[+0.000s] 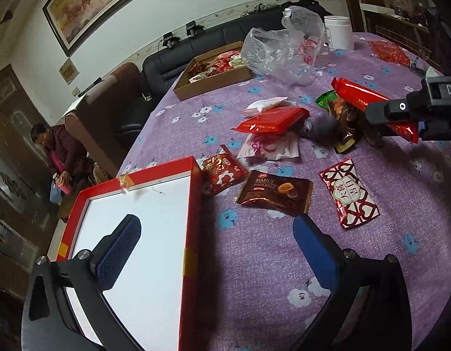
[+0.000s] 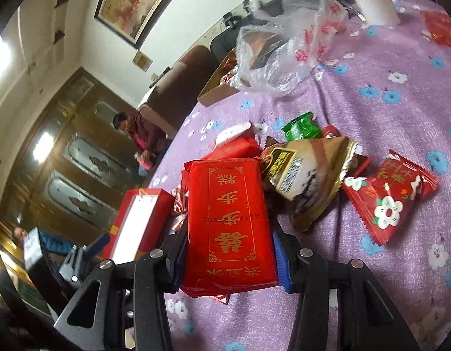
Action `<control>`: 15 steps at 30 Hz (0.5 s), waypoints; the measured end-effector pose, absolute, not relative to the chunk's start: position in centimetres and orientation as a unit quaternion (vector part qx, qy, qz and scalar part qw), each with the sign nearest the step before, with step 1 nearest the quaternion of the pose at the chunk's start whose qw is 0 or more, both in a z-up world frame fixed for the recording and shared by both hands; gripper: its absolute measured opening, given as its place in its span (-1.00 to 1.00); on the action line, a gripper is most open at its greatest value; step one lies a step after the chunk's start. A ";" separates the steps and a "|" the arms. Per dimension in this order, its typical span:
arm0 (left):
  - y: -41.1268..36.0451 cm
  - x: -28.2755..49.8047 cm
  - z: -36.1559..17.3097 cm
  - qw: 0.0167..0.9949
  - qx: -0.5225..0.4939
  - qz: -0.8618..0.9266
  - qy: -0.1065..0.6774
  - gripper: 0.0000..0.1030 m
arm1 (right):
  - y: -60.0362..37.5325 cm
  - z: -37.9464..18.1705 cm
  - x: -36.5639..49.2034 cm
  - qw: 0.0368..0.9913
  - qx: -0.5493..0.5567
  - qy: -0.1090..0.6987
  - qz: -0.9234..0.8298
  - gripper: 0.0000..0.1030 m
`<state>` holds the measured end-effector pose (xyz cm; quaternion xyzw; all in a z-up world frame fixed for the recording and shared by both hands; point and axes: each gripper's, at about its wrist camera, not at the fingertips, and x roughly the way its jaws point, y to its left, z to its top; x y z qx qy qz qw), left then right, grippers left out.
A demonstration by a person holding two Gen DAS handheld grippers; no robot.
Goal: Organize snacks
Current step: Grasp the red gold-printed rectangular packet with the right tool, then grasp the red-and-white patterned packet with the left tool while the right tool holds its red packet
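Two tools working over a purple flowered tabletop (image 1: pixel 254 278). Right tool (image 2: pixel 229 251) clamping a flat red packet (image 2: pixel 228 219) with gold characters between its blue pads, packet lengthwise along the fingers and reaching forward past the tips. Just ahead of that tool, lying in a loose heap: a gold-edged brown packet (image 2: pixel 310 175), a green packet (image 2: pixel 301 127) behind it, and off to the right a red packet with a white flower (image 2: pixel 392 196). Farther ahead, sitting crumpled, a clear plastic bag (image 2: pixel 284 44), with a white tub (image 2: pixel 371 0) beyond on the right. Left tool (image 1: pixel 216 251) hanging with jaws spread wide, nothing between the pads; left finger over the white floor of a red-rimmed box (image 1: pixel 193 219), right finger over bare cloth. Lying just ahead of it: a dark brown packet (image 1: pixel 275 194), a small red packet (image 1: pixel 222 172) touching the box corner, and a red-and-white patterned packet (image 1: pixel 349 193) to the right. Farther ahead, resting near the tabletop's far edge, an open cardboard tray (image 1: pixel 207 87) holding more wrapped snacks. Crouching on the floor far to the left, a person (image 1: pixel 61 152).
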<state>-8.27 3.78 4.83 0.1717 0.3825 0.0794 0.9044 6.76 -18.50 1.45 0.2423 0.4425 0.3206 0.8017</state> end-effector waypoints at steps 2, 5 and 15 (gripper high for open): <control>3.5 -8.1 4.8 0.904 0.174 0.079 0.383 1.00 | -18.9 1.6 6.8 0.803 0.250 0.439 0.316 -0.07; 3.3 -7.9 4.8 0.904 0.176 0.078 0.383 1.00 | -19.3 1.9 6.8 0.803 0.258 0.433 0.318 -0.07; 2.6 -7.0 4.3 0.898 0.162 0.048 0.407 1.00 | -20.7 2.0 6.5 0.806 0.276 0.428 0.301 -0.06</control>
